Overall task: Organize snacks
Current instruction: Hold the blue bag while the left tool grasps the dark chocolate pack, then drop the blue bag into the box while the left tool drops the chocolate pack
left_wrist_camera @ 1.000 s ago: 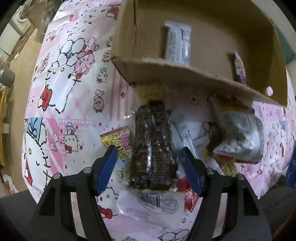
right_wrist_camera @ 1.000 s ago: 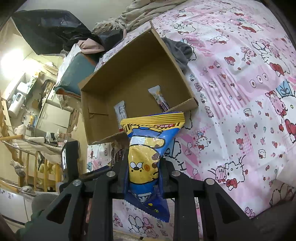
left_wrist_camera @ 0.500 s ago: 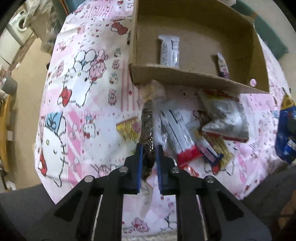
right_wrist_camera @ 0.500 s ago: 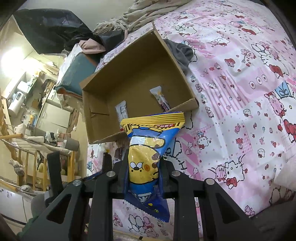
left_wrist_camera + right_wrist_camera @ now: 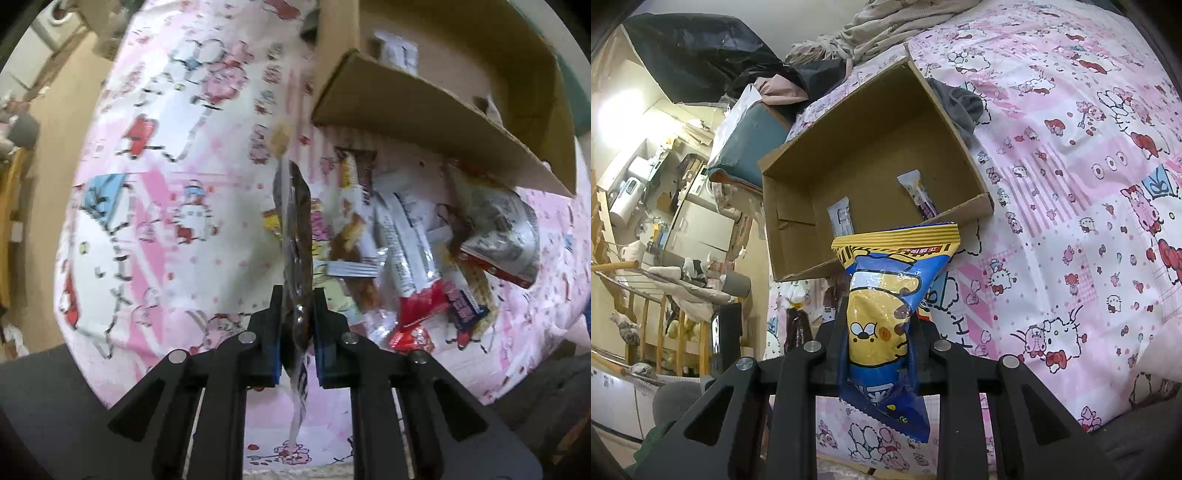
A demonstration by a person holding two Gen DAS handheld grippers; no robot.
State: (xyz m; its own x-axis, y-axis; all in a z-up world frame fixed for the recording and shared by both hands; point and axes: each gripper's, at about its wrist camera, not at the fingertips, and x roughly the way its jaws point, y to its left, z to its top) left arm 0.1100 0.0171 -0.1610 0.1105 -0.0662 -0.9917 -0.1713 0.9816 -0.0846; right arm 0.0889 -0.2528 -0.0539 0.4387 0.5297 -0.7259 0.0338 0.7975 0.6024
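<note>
My left gripper (image 5: 297, 306) is shut on a dark brown snack packet (image 5: 295, 236), which hangs edge-on above the bedspread. To its right lies a pile of loose snacks (image 5: 406, 251): white bars, red wrappers and a silver bag. An open cardboard box (image 5: 424, 110) stands beyond the pile, with a white packet (image 5: 397, 53) inside. My right gripper (image 5: 877, 332) is shut on a blue and yellow snack bag (image 5: 882, 306), held up in front of the box (image 5: 871, 147). In that view the box holds a white packet (image 5: 840, 219) and a thin stick packet (image 5: 919, 192).
A pink cartoon bedspread (image 5: 1071, 184) covers the bed. Grey cloth (image 5: 960, 107) lies against the box's right wall, and heaped clothes (image 5: 886, 26) sit behind it. Left of the bed edge are a wooden rack (image 5: 646, 295) and cluttered furniture.
My left gripper has gone from open around the dark packet to shut on it, then carried it left off the pile, turned edge-on. The right gripper and its bag have stayed still.
</note>
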